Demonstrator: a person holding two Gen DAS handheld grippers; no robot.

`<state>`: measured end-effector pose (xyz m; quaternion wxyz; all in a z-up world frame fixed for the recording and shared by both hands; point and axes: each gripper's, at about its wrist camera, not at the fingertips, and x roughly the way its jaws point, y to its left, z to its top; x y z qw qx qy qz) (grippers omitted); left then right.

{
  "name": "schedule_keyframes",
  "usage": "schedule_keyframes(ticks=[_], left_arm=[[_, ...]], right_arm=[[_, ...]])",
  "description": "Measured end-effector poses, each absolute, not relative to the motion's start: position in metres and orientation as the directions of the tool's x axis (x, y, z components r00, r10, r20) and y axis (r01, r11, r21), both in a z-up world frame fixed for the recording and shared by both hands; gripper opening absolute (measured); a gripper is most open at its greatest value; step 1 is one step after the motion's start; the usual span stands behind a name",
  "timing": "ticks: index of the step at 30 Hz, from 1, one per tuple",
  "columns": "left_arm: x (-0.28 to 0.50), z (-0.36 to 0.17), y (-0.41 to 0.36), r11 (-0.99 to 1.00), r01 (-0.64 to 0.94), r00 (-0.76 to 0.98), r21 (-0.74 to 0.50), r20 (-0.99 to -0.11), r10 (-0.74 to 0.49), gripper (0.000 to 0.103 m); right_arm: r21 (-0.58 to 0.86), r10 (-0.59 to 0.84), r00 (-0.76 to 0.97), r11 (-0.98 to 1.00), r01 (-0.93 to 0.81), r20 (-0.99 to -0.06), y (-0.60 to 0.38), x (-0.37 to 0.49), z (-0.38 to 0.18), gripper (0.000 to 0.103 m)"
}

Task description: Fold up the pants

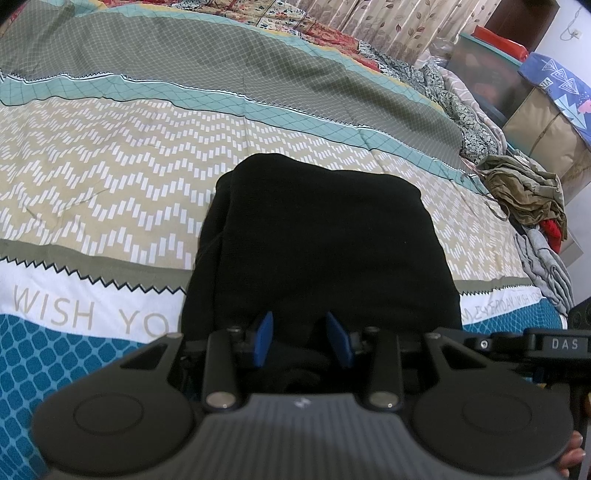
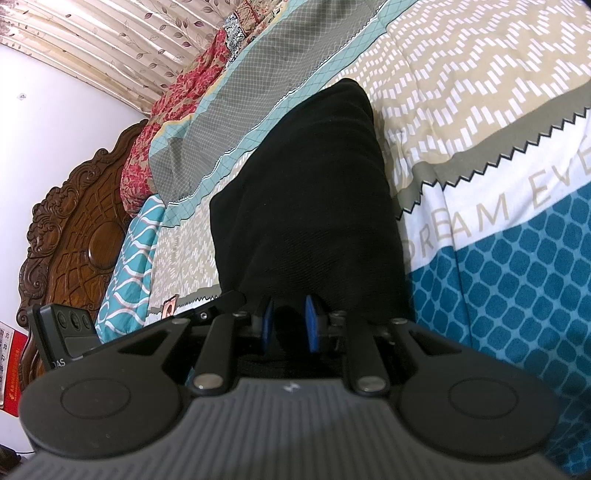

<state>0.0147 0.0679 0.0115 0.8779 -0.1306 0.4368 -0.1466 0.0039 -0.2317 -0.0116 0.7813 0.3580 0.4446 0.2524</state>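
Left wrist view is showing the black pants [image 1: 321, 236] lying folded into a thick bundle on the patterned bedspread [image 1: 110, 155], filling the centre of the picture and reaching down to 6 o'clock. The left gripper [image 1: 301, 334] is sitting at 6 o'clock, and its two blue fingers [image 1: 264, 338] are standing partly apart with the near edge of the black cloth between them. The fabric is filling the gap and both pads are pressing on it, so this gripper is gripping the pants. At 3 o'clock, near the edge of the bed, a pile of other clothes [image 1: 528, 195] is lying, olive, red and grey. At 1 o'clock a leaf-printed curtain [image 1: 388, 26] is hanging.

In the right wrist view the same pants [image 2: 306, 192] are stretching from the centre toward 12 o'clock over the bedspread [image 2: 498, 258]. The right gripper [image 2: 290, 321] is sitting at 6 o'clock with its blue fingers [image 2: 312, 328] standing close together, and a fold of the black cloth is being pinched between them. At 9 o'clock a carved wooden headboard [image 2: 85, 229] is standing against the wall, and at 10 o'clock a red floral cloth [image 2: 177, 110] is lying at the head of the bed.
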Motion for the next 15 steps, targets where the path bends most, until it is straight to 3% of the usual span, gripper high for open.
schedule_keyframes(ticks=[15], left_arm=[[0.0136, 0.0112, 0.0678, 0.923, 0.144, 0.577, -0.356, -0.728, -0.370, 0.035]], right_arm=[[0.784, 0.713, 0.477, 0.616, -0.076, -0.514, -0.2321, 0.0043, -0.0121, 0.021]])
